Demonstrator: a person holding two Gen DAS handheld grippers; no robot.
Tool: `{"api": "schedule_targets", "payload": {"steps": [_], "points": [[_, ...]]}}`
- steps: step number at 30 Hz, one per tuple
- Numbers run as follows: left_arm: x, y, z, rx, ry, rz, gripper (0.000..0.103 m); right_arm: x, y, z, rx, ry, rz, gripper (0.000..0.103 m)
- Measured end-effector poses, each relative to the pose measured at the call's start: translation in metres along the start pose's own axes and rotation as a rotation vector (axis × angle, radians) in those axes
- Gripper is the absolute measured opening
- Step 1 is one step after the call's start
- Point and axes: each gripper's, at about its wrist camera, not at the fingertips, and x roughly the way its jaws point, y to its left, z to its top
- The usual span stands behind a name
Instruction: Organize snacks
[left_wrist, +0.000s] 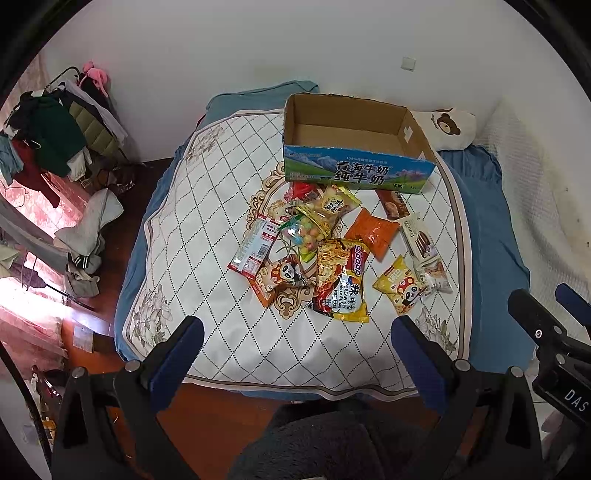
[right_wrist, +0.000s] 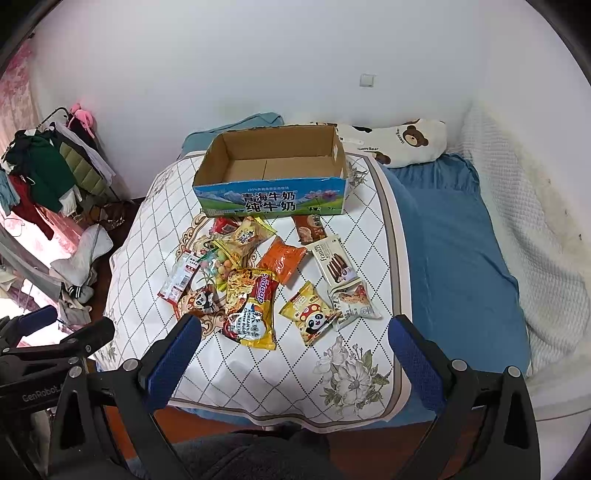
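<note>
Bed (right_wrist: 461, 240) holds one empty box (right_wrist: 273, 192), eleven snacks (right_wrist: 251, 295).

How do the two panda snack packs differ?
Yellow panda pack lies alone, fully visible, to the right of the Sedaap noodle bag; orange panda pack lies to its left, partly covered by the red-and-white packet. Wrappers differ: yellow versus orange-brown. Both show a cartoon panda and lie flat on the bed mat, outside the box.
</note>
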Motion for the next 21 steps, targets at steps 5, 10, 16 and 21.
{"api": "schedule_targets", "payload": {"steps": [5,10,16,21], "points": [[-0.0011,-0.0001,-0.0002,0.000,-0.002,-0.003,0.103,-0.0006,-0.0003,0.0019,0.000,-0.001,-0.001,0.103],[-0.0053,0.0043,0.0029,0.006,-0.006,-0.007,0.103,-0.0002,-0.0010,-0.0004,0.001,-0.001,-0.001,0.103],[-0.0055,0.0042,0.0025,0.006,-0.010,-0.005,0.103,-0.0021,-0.0008,0.0003,0.000,-0.005,-0.001,0.103],[-0.0038,0.0045,0.0065,0.008,-0.014,-0.010,0.103,-0.0021,-0.0010,-0.0001,0.000,-0.006,-0.002,0.103]]}}
